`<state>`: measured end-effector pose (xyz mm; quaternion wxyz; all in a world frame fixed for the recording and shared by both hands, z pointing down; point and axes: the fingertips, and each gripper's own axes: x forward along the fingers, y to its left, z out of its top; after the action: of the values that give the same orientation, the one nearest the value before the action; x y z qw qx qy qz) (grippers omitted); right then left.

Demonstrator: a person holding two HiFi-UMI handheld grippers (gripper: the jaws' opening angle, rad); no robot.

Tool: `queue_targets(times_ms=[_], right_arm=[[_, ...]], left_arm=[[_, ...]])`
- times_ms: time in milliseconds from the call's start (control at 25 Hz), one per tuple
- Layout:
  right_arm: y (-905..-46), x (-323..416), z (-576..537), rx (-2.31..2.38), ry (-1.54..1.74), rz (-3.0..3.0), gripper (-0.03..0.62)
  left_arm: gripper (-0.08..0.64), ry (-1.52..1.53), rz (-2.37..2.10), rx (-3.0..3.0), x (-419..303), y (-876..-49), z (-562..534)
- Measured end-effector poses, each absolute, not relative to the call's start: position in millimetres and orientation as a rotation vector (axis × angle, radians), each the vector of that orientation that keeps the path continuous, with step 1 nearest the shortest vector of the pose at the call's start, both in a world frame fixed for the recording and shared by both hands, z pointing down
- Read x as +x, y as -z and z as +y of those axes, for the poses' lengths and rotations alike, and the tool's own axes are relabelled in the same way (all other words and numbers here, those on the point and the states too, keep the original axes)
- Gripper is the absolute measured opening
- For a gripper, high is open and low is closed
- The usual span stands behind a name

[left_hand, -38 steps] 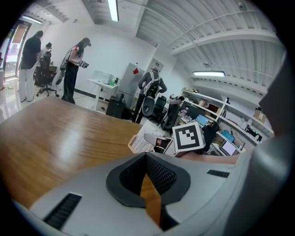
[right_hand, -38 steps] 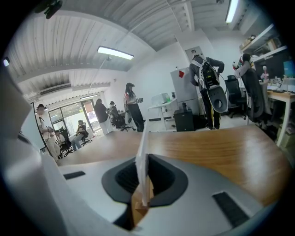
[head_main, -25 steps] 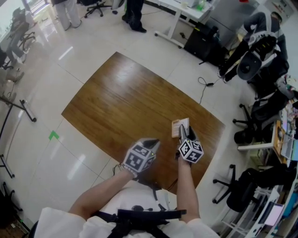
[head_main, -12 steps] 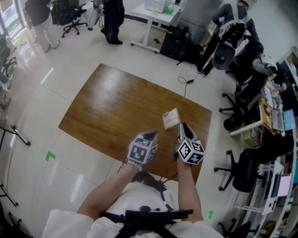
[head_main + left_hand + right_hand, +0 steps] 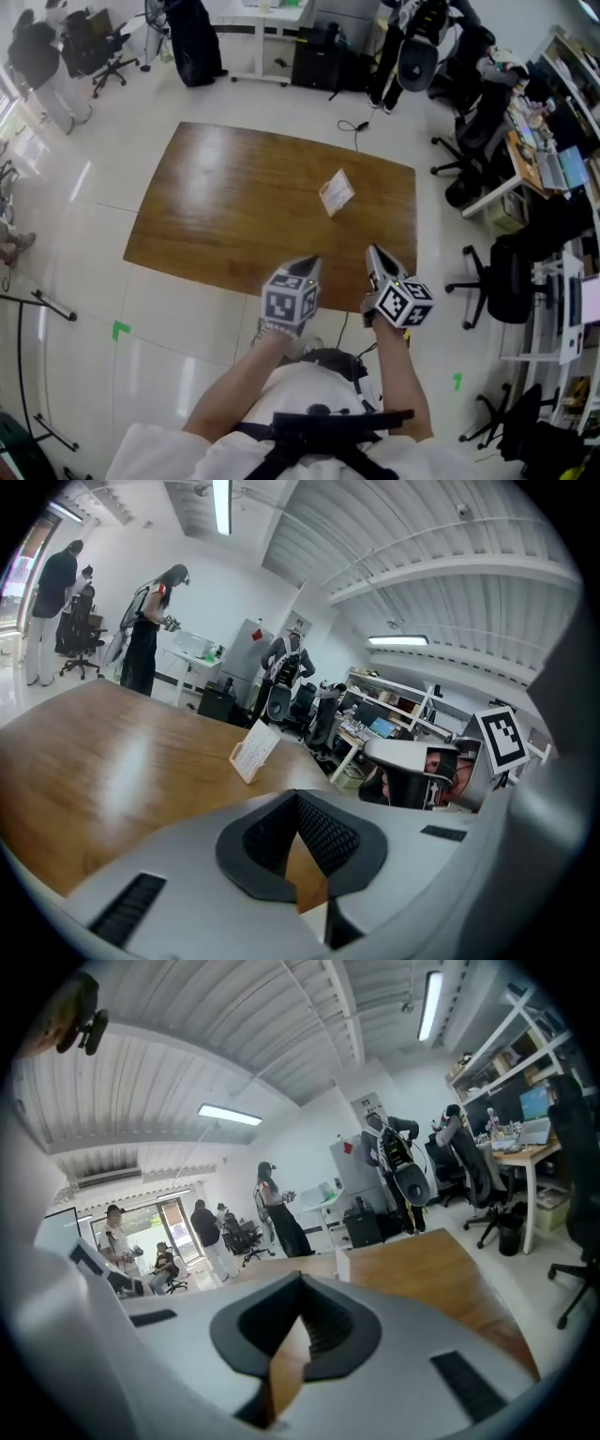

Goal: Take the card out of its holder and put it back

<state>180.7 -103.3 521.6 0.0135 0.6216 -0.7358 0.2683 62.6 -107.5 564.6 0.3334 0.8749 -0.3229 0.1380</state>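
Both grippers empty: left gripper [image 5: 308, 264] jaws together, right gripper [image 5: 373, 251] jaws just closed on nothing. Card [image 5: 337, 190] stands in its holder [image 5: 240, 764], upper right of table [image 5: 216, 206]. Probably light, thin, bendy; pinch top edge gently.

Gloss wood, gloss tile, matt plastic

The tabletop [image 5: 234, 216] is brown wood with visible grain and a varnished sheen that catches the lights. The floor [image 5: 84, 281] is pale, glossy tile. The card [image 5: 337, 192] looks like matt white paper. The left tongs [image 5: 297, 799] have a smooth, matt grey plastic shell and black pads [image 5: 323, 836] with a fine ribbed texture.
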Motion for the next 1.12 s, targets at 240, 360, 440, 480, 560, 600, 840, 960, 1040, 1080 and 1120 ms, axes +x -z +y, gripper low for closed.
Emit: queue_targets(times_ms=[240, 360, 440, 480, 560, 600, 840, 960, 1040, 1080, 1120], right_arm=[[-527.3, 177.4, -52.7, 1.91, -0.881, -2.32, 0.0], [-530.8, 177.5, -31.2, 1.91, -0.899, -2.336, 0.0], [-531.2, 176.2, -17.0, 1.914, -0.907, -2.347, 0.0], [-532.1, 175.4, -10.4, 1.913, -0.916, -2.354, 0.0], [-537.4, 172.9, 2.5, 1.898, -0.956, -2.368, 0.0], [-540.9, 170.5, 9.3, 1.882, -0.976, -2.373, 0.0], [-548.9, 150.6, 43.3, 1.818, -0.985, -2.381, 0.0], [-555.0, 149.4, 58.9, 1.811, -1.01, -2.375, 0.0], [-556.4, 150.7, 64.8, 1.811, -1.022, -2.369, 0.0], [-556.9, 150.5, 66.4, 1.809, -1.025, -2.368, 0.0], [-557.7, 149.3, 67.9, 1.805, -1.027, -2.368, 0.0]], left_arm=[[-0.005, -0.345, -0.863, 2.314, 71.5, -552.4, -81.9], [-0.005, -0.341, -0.876, 2.328, 75.0, -548.6, -63.0], [-0.005, -0.349, -0.881, 2.344, 75.6, -544.6, -47.2], [-0.005, -0.353, -0.884, 2.351, 76.3, -542.8, -39.7], [-0.005, -0.358, -0.889, 2.356, 78.0, -541.4, -26.3], [-0.005, -0.361, -0.891, 2.356, 78.5, -541.6, -19.9], [-0.005, -0.373, -0.907, 2.344, 68.7, -540.4, 12.4], [-0.005, -0.381, -0.906, 2.334, 68.2, -544.9, 29.2], [-0.005, -0.389, -0.902, 2.326, 68.5, -546.9, 36.8], [-0.005, -0.39, -0.902, 2.321, 67.8, -548.1, 39.2], [-0.005, -0.39, -0.904, 2.315, 66.2, -549.6, 41.4]])
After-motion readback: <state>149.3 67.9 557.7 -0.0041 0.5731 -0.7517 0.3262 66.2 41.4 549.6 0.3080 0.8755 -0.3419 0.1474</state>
